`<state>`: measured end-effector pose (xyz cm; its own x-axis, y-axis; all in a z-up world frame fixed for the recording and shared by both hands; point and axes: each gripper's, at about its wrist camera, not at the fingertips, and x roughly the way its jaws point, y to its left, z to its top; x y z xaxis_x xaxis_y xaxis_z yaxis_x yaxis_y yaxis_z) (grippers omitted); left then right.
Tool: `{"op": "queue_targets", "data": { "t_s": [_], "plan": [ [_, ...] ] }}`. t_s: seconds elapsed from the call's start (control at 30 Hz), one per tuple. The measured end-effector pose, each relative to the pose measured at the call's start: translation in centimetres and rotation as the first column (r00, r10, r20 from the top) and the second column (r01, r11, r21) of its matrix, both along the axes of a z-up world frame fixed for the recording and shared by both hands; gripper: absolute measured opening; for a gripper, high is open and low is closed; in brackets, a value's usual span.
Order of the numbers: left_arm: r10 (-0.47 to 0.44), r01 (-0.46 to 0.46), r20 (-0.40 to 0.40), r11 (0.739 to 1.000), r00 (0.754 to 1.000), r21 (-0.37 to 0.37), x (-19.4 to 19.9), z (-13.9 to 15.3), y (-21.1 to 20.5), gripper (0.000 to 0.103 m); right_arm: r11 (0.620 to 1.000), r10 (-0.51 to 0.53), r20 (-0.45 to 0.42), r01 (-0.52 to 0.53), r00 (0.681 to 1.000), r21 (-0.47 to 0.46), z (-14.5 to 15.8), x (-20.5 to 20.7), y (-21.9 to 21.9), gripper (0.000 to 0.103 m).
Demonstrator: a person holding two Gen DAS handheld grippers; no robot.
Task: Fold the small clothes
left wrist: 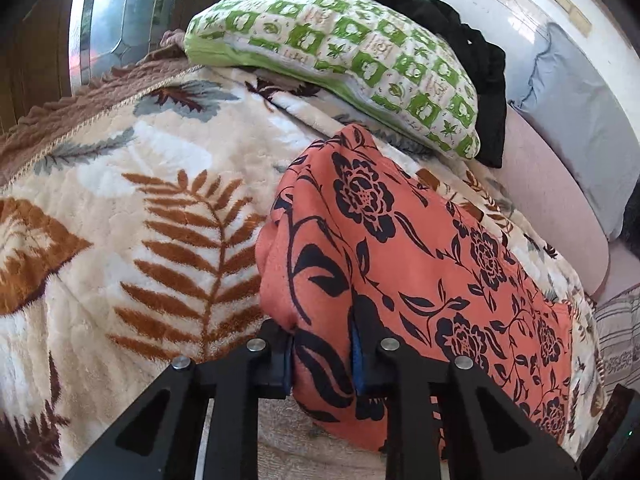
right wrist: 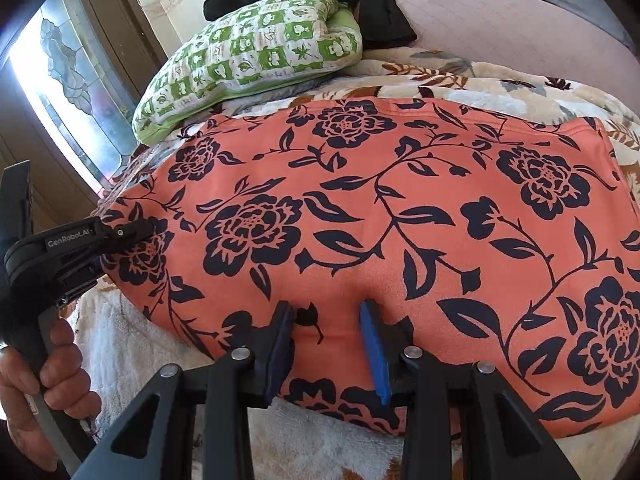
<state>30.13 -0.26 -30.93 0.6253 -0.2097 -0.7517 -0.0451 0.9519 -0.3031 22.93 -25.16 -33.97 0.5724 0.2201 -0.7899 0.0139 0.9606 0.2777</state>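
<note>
1. We are seeing the orange garment (right wrist: 400, 208) lying spread on the blanket (left wrist: 120, 200), its near edge toward us.
2. Our left gripper (left wrist: 322, 354) is pinching a fold at the garment's left corner, jaws narrow.
3. Our right gripper (right wrist: 330, 346) is clamping a pucker of the near hem, jaws partly apart.
4. A green pillow (left wrist: 340, 60) is resting beyond the garment, black cloth (left wrist: 460, 40) behind it.

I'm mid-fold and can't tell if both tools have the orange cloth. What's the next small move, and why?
Probably lift both tools together and carry the near edge toward the pillow. The left tool and right tool each have a bunched ridge of cloth between the pads at the near edge, and the rest lies flat on the blanket.
</note>
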Motion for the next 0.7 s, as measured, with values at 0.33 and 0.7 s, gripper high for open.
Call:
{"op": "queue_targets", "data": {
  "t_s": [0.33, 0.7],
  "plan": [
    [-0.241, 0.144, 0.153, 0.871, 0.958, 0.469, -3.1, 1.6, -7.6, 0.022, 0.983, -0.013, -0.078, 0.027, 0.997, 0.179, 0.8, 1.2, -3.7, 0.04],
    [-0.298, 0.173, 0.165, 0.834, 0.94, 0.524, -3.7, 1.4, -9.2, 0.022, 0.94, 0.247, -0.056, -0.225, 0.967, 0.257, 9.1, 15.3, 1.1, 0.072]
  ]
}}
